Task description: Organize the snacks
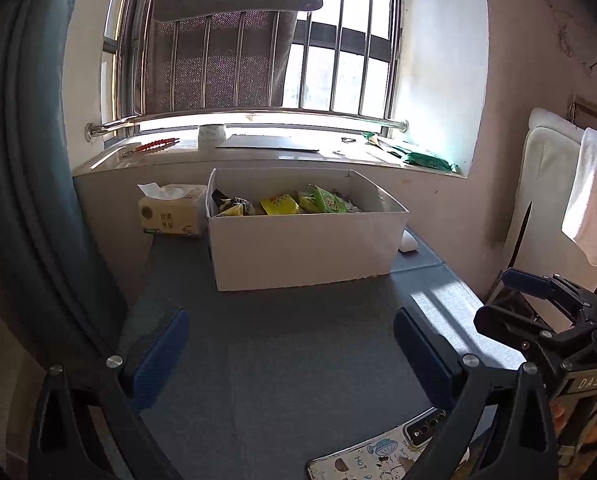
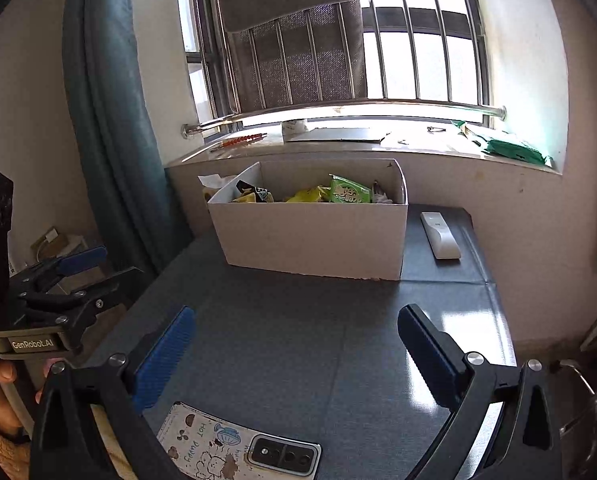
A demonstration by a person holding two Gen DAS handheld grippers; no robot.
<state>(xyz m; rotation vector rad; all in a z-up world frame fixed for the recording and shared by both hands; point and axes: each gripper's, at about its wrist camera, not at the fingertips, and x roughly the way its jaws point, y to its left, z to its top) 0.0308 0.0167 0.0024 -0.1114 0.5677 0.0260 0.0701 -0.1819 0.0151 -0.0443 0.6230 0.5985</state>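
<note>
Left wrist view: the left gripper [image 1: 290,356] hangs over the grey surface [image 1: 298,340] with its fingers spread wide and nothing between them. At 12 o'clock stands the white box [image 1: 306,248], with the snacks [image 1: 282,204] already piled inside: yellow, green and dark packets. A tissue pack [image 1: 170,212] sits just beside the box at 10 o'clock, and a phone [image 1: 378,456] lies at 5 o'clock near the edge.

From the right wrist view, the right gripper [image 2: 296,354] is likewise agape and empty, the box [image 2: 314,236] ahead, a white remote [image 2: 440,234] at 1 o'clock.

No loose packet shows on the surface, so the collecting step looks done or nearly so. Any next move would likely be a reach into the box to straighten packets; thin crinkly wrappers call for a light pinch at an edge.
</note>
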